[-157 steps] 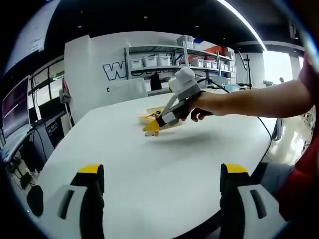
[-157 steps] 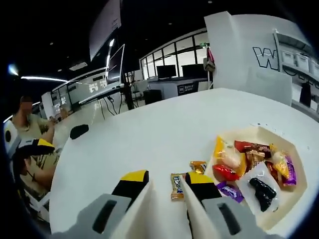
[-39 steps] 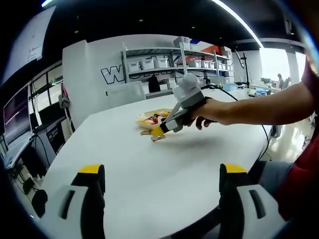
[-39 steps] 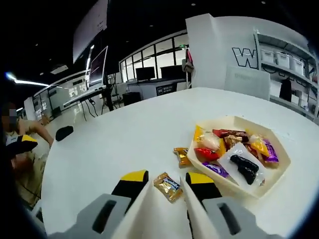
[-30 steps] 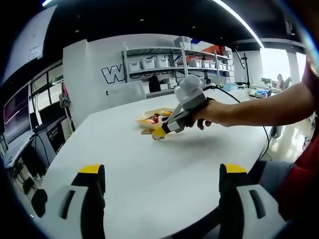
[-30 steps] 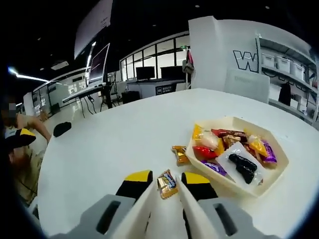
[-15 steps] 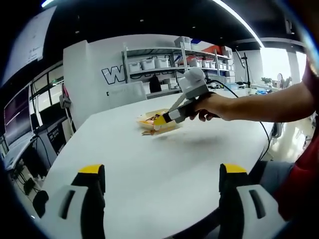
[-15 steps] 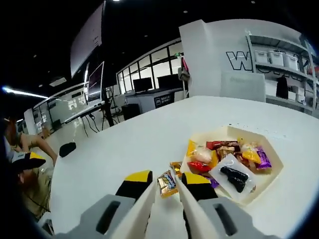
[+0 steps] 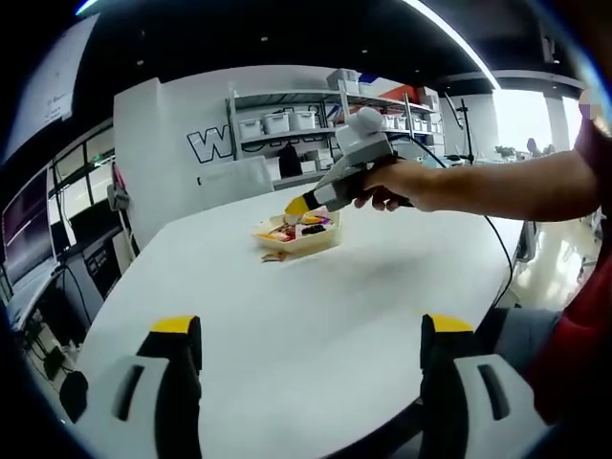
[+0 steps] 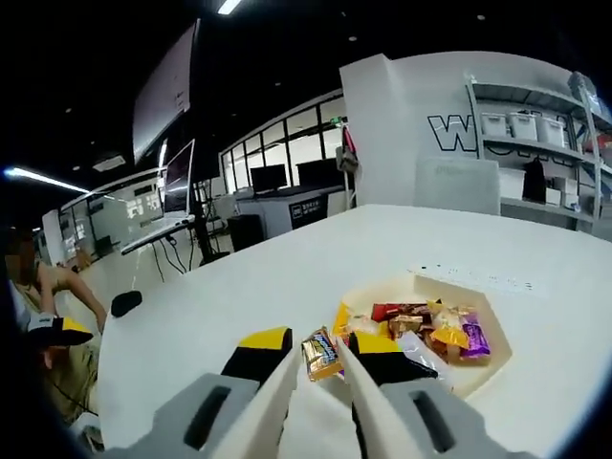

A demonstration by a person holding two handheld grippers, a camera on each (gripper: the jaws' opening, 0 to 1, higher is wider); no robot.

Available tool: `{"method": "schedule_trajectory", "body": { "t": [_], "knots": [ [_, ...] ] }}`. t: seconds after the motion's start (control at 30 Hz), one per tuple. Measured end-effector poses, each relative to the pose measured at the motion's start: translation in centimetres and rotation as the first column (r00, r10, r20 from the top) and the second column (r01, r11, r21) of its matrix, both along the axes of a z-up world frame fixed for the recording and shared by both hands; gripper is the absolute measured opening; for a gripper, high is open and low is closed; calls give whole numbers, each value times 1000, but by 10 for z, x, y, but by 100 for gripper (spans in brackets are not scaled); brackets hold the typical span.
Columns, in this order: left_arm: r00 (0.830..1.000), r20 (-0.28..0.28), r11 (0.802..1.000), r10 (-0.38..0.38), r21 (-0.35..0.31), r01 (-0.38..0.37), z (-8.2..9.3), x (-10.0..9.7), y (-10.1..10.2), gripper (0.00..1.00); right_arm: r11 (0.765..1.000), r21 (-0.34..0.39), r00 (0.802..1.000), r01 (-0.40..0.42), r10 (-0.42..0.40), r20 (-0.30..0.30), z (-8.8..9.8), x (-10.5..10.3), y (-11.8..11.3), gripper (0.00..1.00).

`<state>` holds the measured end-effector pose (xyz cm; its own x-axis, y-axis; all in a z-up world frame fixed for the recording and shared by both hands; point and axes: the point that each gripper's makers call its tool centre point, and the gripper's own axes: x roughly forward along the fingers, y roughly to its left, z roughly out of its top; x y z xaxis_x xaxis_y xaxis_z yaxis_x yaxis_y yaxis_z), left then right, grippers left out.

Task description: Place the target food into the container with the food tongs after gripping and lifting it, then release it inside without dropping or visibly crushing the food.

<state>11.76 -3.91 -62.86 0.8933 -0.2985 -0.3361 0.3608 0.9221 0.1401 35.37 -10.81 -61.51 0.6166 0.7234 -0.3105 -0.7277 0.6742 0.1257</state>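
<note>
Right gripper view: the right gripper (image 10: 316,356), whose two grey jaws carry yellow-and-black tips and pale flat tong blades, stands narrowly parted and clamps a small rectangular candy in a glossy gold-and-dark foil wrapper (image 10: 321,353) between the blades. The wrapped candy sits at the tips, lifted clear of the smooth white round-edged table (image 10: 287,277) and just short of the near rim of the cream, shallow, angular-sided plastic tray (image 10: 483,378). The tray rests on the table just beyond and to the right of the tips. It holds a heap of crinkled wrapped sweets in red, yellow, brown and purple (image 10: 430,330), together with a clear packet with a dark piece inside; the gripper's right jaw overlaps the tray's near-left corner, hiding part of its contents.

Left gripper view: the left gripper (image 9: 311,354) stands wide open, its two grey jaws with yellow-and-black tips far apart at the bottom of the frame, holding and touching nothing above the table (image 9: 287,306). Farther off, a person's hand (image 9: 397,185) holds the right gripper (image 9: 298,205) tilted downward, its yellow tip poised just over the tray (image 9: 296,234); the held candy is too small to make out here. One small orange-brown wrapped sweet (image 9: 274,255) lies on the table just beside the tray's near edge. White shelving with storage bins (image 9: 287,124) lines the far wall.
</note>
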Motion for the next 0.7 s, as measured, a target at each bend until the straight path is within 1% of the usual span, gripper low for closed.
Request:
{"method": "schedule_trajectory", "body": {
  "t": [0.3, 0.5, 0.6, 0.7],
  "knots": [
    [1000, 0, 1000, -5, 2, 5, 0, 2, -2, 92, 1000, -23, 1000, 11, -11, 19, 5, 15, -8, 18],
    [1000, -3, 1000, 0, 8, 0, -1, 4, 1, 92, 999, -37, 999, 23, -22, 28, 5, 26, -12, 18],
    [1000, -3, 1000, 5, 2, -5, 0, 5, 2, 92, 999, -31, 999, 27, -26, 27, 7, 30, -13, 18],
    [1000, -5, 1000, 9, 5, -9, -1, 5, 4, 92, 999, -38, 999, 30, -28, 39, 8, 34, -13, 18]
  ]
}}
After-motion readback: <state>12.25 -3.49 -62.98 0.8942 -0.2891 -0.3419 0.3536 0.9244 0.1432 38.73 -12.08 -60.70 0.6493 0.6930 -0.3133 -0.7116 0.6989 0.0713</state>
